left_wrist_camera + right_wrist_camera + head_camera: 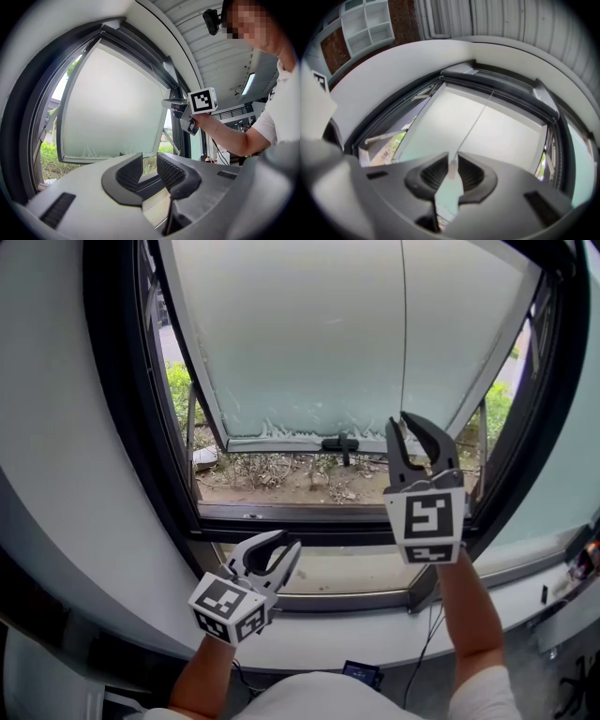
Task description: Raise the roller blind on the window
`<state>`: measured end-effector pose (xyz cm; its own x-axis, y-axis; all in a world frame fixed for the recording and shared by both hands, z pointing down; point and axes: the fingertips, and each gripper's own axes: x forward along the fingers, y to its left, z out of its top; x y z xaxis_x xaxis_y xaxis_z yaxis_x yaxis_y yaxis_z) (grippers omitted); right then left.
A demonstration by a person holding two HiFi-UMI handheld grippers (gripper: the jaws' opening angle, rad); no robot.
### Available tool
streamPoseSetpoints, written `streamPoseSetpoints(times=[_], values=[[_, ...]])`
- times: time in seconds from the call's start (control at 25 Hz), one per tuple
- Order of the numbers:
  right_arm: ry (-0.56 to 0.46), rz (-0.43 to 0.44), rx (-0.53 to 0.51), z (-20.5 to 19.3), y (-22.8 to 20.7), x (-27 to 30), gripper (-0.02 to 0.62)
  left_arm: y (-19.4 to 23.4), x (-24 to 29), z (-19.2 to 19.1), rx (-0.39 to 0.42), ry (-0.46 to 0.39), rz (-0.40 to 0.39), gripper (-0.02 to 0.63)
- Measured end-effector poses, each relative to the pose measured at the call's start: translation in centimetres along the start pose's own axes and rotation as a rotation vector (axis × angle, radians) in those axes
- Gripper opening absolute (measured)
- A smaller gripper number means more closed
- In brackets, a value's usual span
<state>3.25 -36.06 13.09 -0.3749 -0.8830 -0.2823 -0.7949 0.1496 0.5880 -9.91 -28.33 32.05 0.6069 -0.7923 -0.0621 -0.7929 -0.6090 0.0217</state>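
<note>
right hand-held gripper is clenched on the pull cord before the window; left hand-held gripper stands released, empty

Outside, green shrubs grow at both sides of a strip of dry ground strewn with twigs and dead leaves. Indoors, low in the head view, a small dark device with a blue face lies near a thin black cable that hangs down beside it. The right gripper view shows a white cubby shelf against a brick wall. Ribbed grey ceiling panels run overhead, with a long light set among them.
</note>
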Motion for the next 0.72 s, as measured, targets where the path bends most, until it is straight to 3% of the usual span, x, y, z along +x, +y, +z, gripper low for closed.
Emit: streamPoseSetpoints(times=[0.72], values=[[0.028,-0.010,-0.004,-0.69,0.52,0.42,0.058,0.78,-0.13,-0.22,-0.001,0.011,-0.015,0.109]])
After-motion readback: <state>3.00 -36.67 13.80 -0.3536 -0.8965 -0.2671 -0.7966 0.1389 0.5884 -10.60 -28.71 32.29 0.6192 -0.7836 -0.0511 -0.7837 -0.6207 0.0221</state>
